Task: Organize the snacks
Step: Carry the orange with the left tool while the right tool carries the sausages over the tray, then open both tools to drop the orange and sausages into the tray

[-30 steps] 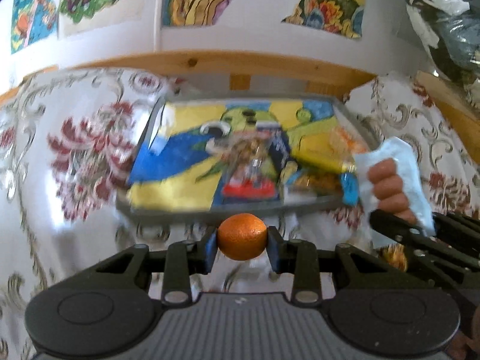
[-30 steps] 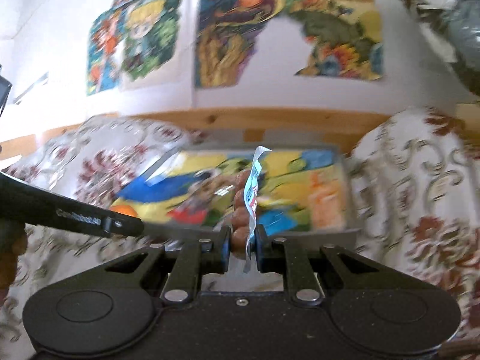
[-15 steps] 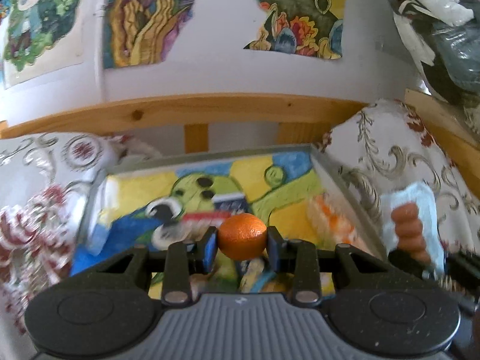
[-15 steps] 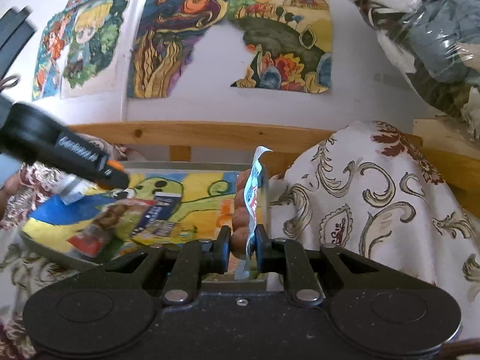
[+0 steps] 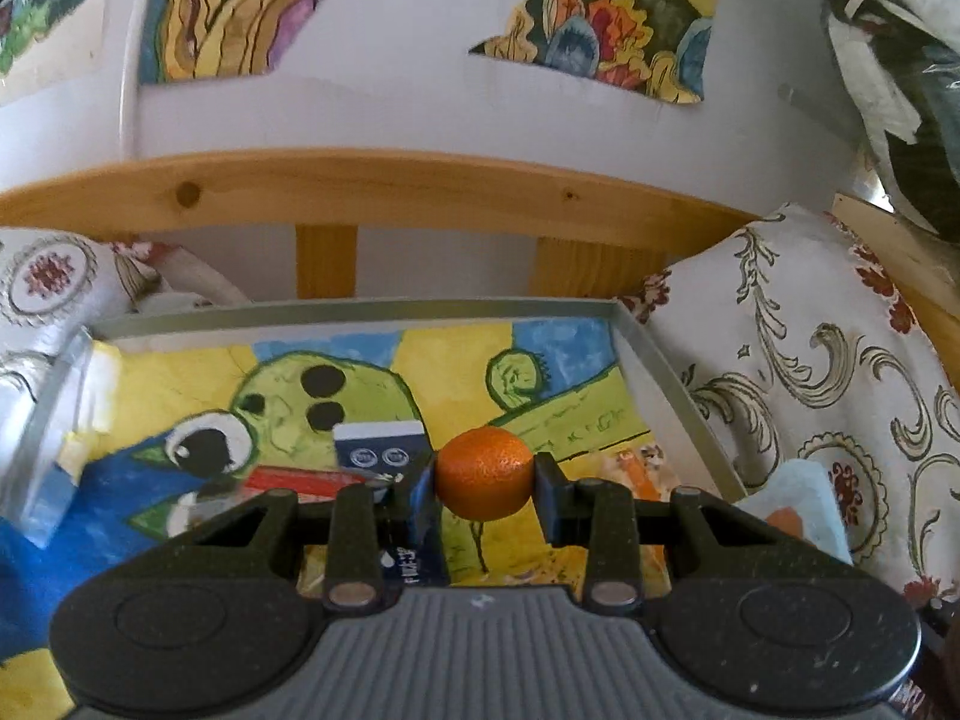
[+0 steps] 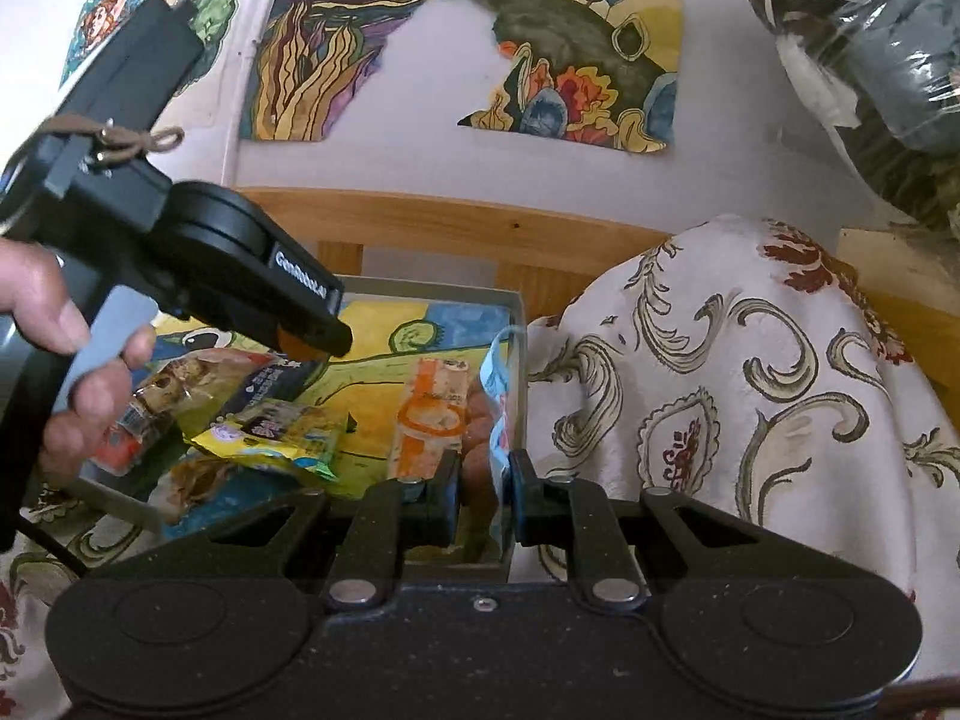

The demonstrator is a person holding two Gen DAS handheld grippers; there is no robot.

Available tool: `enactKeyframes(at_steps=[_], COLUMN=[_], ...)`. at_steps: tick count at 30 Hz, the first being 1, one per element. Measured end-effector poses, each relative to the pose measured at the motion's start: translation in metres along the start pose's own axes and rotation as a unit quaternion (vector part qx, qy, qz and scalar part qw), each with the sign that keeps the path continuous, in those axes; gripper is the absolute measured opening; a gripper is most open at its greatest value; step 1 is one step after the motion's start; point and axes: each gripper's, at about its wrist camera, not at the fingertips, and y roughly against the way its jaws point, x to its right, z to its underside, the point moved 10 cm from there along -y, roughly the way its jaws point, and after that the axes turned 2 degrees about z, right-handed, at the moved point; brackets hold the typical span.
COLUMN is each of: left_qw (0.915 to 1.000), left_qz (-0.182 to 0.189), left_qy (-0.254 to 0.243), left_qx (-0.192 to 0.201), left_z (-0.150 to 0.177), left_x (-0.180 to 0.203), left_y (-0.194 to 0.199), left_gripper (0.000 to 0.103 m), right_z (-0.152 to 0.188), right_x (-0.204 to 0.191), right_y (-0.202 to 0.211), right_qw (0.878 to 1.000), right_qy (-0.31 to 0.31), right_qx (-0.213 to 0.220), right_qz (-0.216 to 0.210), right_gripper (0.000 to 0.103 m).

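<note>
Closer now, gray-rimmed tray (image 5: pixel 372 312) on floral cloth (image 5: pixel 798 360), wooden rail (image 5: pixel 384 186) behind.

Both tools are the same build: matte black plastic with a faint speckle, two big round discs at the base corners, and angled linkage arms running in to a pair of blocky fingers. The left tool (image 5: pixel 485 480) has a grey ribbed panel along its bottom edge and shiny silver pins (image 5: pixel 353 594) at the linkage joints; its finger pads look blue-ish. The right tool (image 6: pixel 485 498) has a plain black speckled body, the same silver pins, plus one small screw (image 6: pixel 483 603) dead centre. From the right wrist view, the left tool's side carries white "GenRobot.AI" lettering (image 6: pixel 300 284), a grey trigger plate, a brown cord tied on top and a black cable trailing below. The person's hand (image 6: pixel 72 372) shows no sleeve.
</note>
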Motion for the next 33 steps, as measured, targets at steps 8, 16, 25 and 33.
enactKeyframes(at_steps=[8,16,25,33], left_qw=[0.9999,0.9999,0.9999,0.9989], left_qz=[0.006,0.006,-0.006,-0.022], left_qy=[0.007,0.007,0.0,-0.006], left_qx=[-0.006,-0.013,0.009,0.041], left_z=[0.01,0.017,0.01,0.001], left_x=[0.001,0.003,0.007,0.007], left_y=[-0.015,-0.018,-0.004,0.024], left_gripper=[0.038,0.039,0.06,0.085], right_z=[-0.001,0.0,-0.006,-0.016], right_x=[0.0,0.002,0.007,0.01], right_y=[-0.002,-0.001,0.004,0.017], right_qw=[1.0,1.0,1.0,0.999], right_qy=[-0.008,-0.017,-0.028,-0.032], right_qx=[0.001,0.002,0.012,0.027], right_qz=[0.003,0.003,0.006,0.009], right_gripper=[0.018,0.029,0.046,0.065])
